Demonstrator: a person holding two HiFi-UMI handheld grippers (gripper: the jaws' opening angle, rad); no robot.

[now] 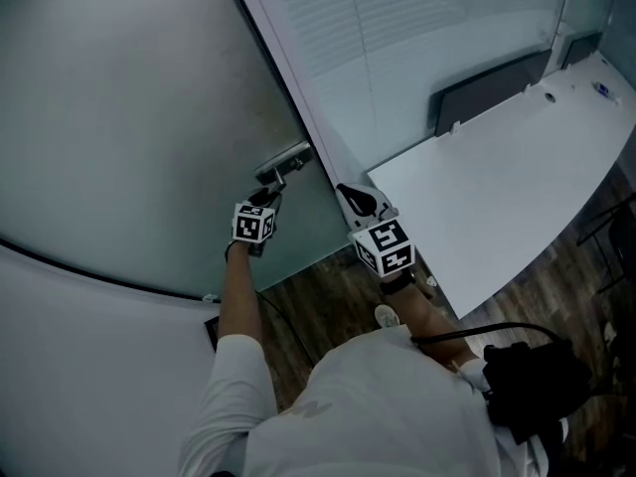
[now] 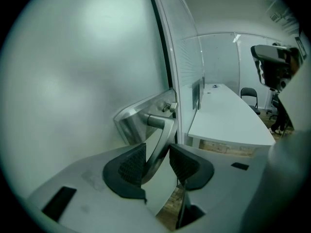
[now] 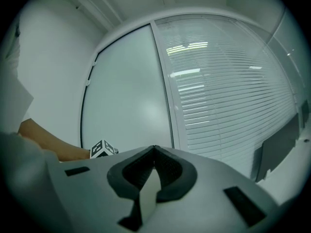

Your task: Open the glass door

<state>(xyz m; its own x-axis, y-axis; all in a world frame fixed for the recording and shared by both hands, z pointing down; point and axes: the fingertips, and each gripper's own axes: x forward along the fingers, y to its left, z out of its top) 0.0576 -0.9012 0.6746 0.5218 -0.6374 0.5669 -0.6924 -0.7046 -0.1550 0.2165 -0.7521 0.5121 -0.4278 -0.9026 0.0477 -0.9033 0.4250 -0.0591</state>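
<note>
The frosted glass door [image 1: 129, 117] has a metal lever handle [image 1: 283, 164] on a plate near its right edge. My left gripper [image 1: 270, 195] reaches up to that handle. In the left gripper view the lever [image 2: 163, 140] runs down between the two black pads, and the left gripper [image 2: 158, 161] is shut on it. The lever hangs tilted downward from its plate [image 2: 133, 123]. My right gripper [image 1: 343, 189] hovers beside the door frame, right of the handle. Its pads meet with nothing between them [image 3: 154, 152], and it faces the door [image 3: 126, 91].
A white frame post [image 1: 298, 87] and a glass wall with blinds [image 3: 223, 96] stand right of the door. A long white table [image 1: 507, 187] lies close on the right, with a chair [image 2: 249, 97] behind it. A black bag [image 1: 537, 381] hangs at the person's right side.
</note>
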